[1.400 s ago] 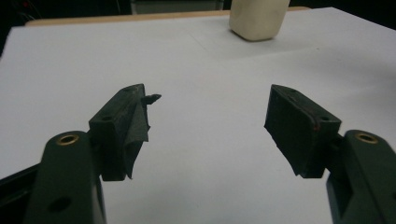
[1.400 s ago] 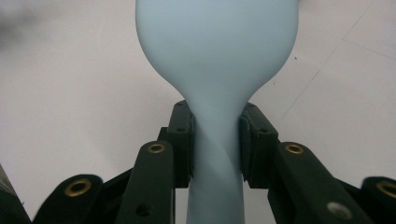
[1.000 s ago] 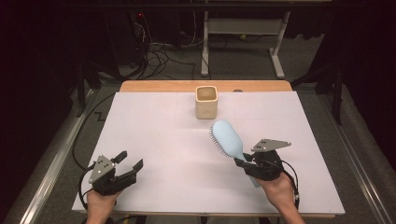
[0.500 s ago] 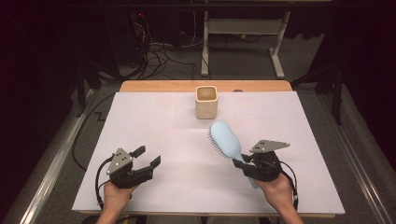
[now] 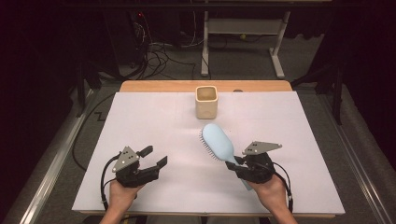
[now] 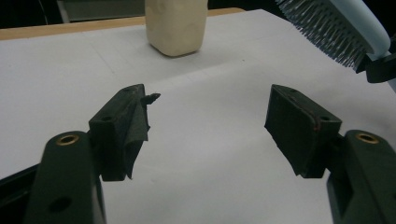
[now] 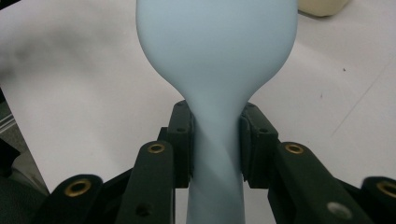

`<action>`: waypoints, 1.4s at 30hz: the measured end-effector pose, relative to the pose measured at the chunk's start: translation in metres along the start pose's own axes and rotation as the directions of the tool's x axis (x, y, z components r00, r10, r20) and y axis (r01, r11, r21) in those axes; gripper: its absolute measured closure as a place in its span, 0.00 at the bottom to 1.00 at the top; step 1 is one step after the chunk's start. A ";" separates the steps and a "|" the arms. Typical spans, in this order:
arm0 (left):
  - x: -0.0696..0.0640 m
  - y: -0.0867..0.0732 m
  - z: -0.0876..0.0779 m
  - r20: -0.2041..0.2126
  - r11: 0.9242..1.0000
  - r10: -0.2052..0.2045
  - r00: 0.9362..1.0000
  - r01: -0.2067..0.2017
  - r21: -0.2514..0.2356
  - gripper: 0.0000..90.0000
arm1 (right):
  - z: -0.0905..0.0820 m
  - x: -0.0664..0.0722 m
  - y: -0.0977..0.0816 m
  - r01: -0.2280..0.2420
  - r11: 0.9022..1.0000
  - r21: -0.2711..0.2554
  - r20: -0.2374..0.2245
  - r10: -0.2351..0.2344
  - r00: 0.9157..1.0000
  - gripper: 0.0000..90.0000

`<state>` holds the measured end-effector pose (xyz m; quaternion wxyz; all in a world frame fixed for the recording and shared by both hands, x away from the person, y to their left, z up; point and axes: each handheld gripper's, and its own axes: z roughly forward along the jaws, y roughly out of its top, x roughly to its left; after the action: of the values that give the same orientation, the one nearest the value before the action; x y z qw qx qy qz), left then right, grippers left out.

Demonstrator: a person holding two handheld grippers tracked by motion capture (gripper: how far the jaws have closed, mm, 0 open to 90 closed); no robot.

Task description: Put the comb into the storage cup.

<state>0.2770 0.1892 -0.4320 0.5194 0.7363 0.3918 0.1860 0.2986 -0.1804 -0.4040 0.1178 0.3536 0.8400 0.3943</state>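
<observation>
Right tool (image 5: 236,164) is clamped on the brush (image 5: 218,142) neck, jaws snug either side of the handle just below the head (image 7: 217,46). Brush is held up off the counter (image 5: 299,140), head pointing to 11 o'clock toward the cup (image 5: 206,101), bristles (image 6: 327,35) facing left and down. Left tool (image 5: 156,157) is empty, jaws spread wide, hovering low at the counter's 7 o'clock, aimed at 2 o'clock toward the brush.

Looks like the carry step: brush is secured, cup stands upright at 12 o'clock, well apart from the head. Likely next is either a handover to the left tool or tipping the brush upright, handle down, over the cup mouth. Either needs a regrip or wrist rotation; the right grip sits close to the head, so little handle is free above it.
</observation>
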 end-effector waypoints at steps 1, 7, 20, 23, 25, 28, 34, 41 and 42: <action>-0.002 0.001 0.003 0.009 1.000 0.004 1.000 -0.004 0.008 0.34 | 0.001 0.001 0.000 -0.002 1.000 0.002 -0.002 0.002 1.000 0.78; -0.014 0.011 0.018 0.049 0.999 0.035 0.998 -0.036 0.034 0.34 | 0.003 0.003 0.000 -0.004 1.000 0.003 -0.011 0.004 1.000 0.78; -0.026 0.021 0.043 0.105 0.994 0.060 0.993 -0.069 0.088 0.31 | 0.004 0.003 -0.001 0.001 1.000 0.005 -0.007 -0.001 1.000 0.78; -0.028 0.023 0.044 0.117 0.994 0.061 0.991 -0.071 0.089 0.31 | 0.006 0.004 -0.002 0.001 1.000 0.011 -0.007 -0.001 1.000 0.78; -0.030 0.026 0.045 0.127 0.993 0.064 0.990 -0.076 0.088 0.30 | 0.006 0.005 -0.002 0.008 1.000 0.011 -0.005 -0.008 1.000 0.78; -0.033 0.029 0.048 0.141 0.993 0.069 0.988 -0.082 0.088 0.29 | 0.007 0.007 -0.001 0.016 1.000 0.012 -0.005 -0.016 1.000 0.78; -0.038 0.035 0.055 0.162 0.992 0.066 0.985 -0.083 0.100 0.27 | 0.008 0.007 -0.002 0.022 1.000 0.015 -0.003 -0.022 1.000 0.78; -0.044 0.041 0.061 0.189 0.991 0.070 0.980 -0.090 0.102 0.24 | 0.008 0.008 -0.002 0.026 1.000 0.007 -0.004 -0.026 1.000 0.78; -0.045 0.041 0.062 0.198 0.992 0.061 0.978 -0.082 0.101 0.24 | 0.007 0.009 -0.002 0.028 1.000 0.007 0.000 -0.028 1.000 0.78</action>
<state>0.3073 0.1100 -0.4132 0.5075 0.7917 0.3219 0.1100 0.2951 -0.1709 -0.4094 0.1221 0.3421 0.8462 0.3898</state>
